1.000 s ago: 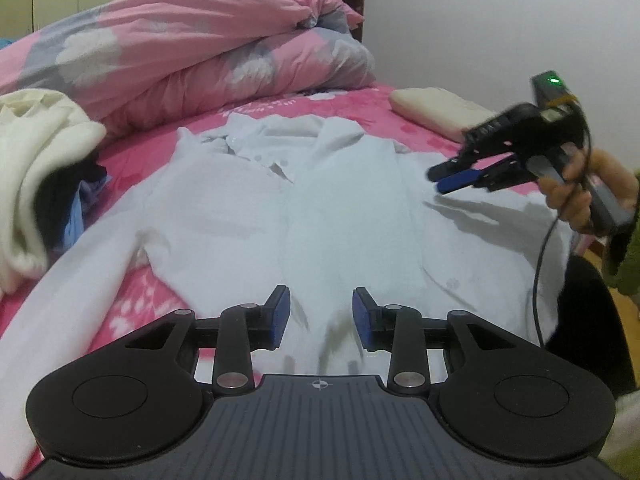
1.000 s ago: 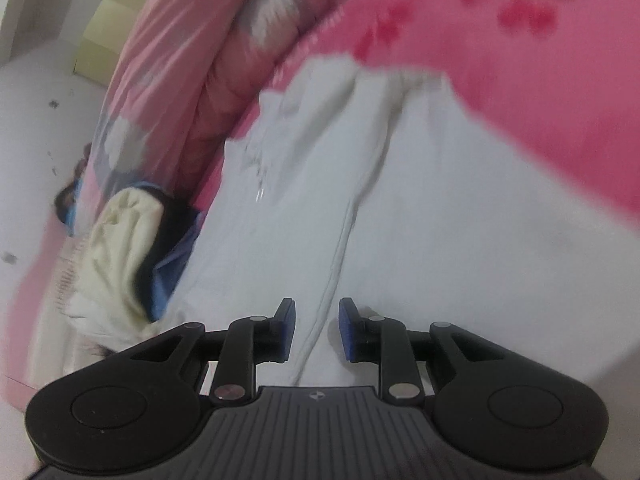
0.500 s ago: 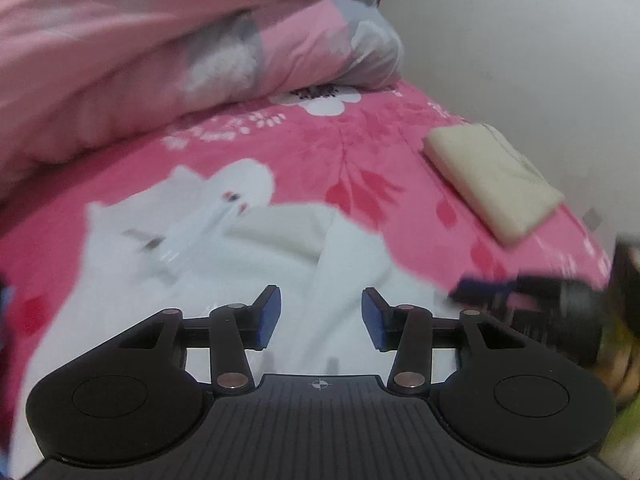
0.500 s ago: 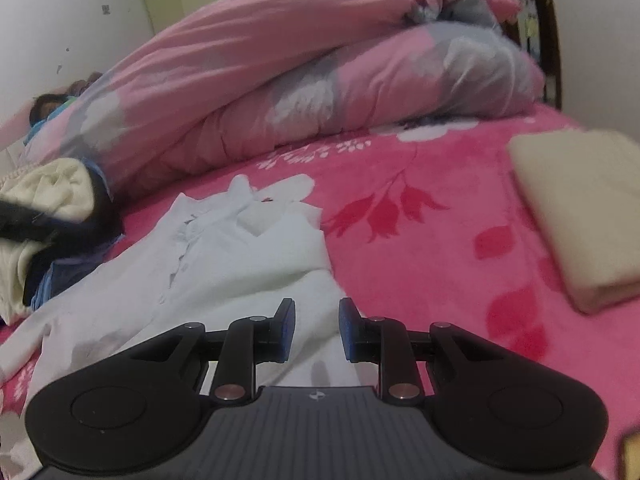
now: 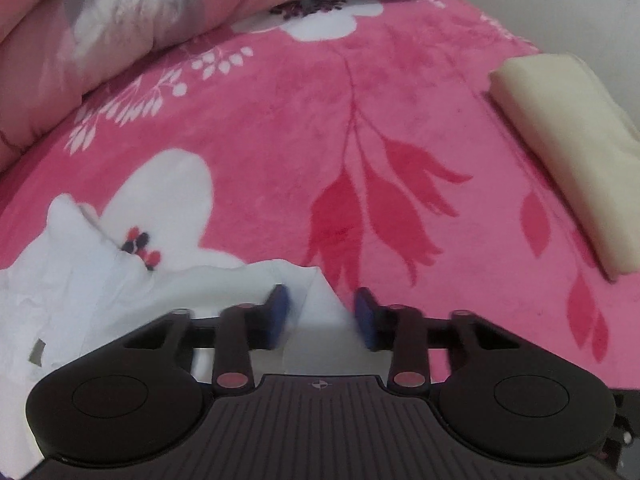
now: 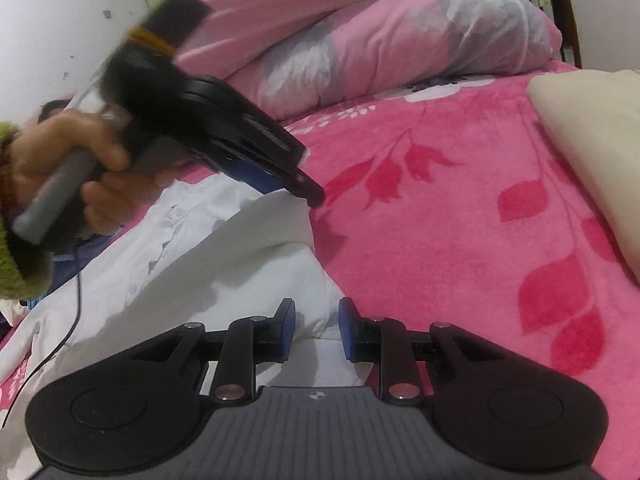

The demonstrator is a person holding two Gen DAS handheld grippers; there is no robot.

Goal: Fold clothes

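A white shirt (image 6: 224, 264) lies spread on a bed covered by a bright pink blanket (image 6: 460, 216) printed with red leaves and white flowers; the shirt fills the lower left of both wrist views, its buttoned front running toward the left edge in the right wrist view; one corner of the cloth rises in a peak at the tip of the left tongs (image 6: 308, 192), which a person's hand (image 6: 76, 168) holds by a grey handle, a green knitted cuff at the wrist; in the left wrist view the left tongs (image 5: 322, 316) point down at that same corner of the shirt (image 5: 120, 292), the blue pads blurred and with a gap between them, having just been closing, the edge of the cloth lying in the gap with no pad seen pressing on it; the right tongs (image 6: 316, 330) hover low over the near edge of the shirt, their blue pads apart by a narrow gap, white cloth showing beneath and between them but not clamped; a folded cream cloth (image 6: 592, 144) rests on the blanket at the far right, well apart from the shirt; a rumpled pink and grey quilt (image 6: 400, 32) is heaped along the head of the bed; a thin black cable (image 6: 76, 304) hangs from the left tongs across the shirt.
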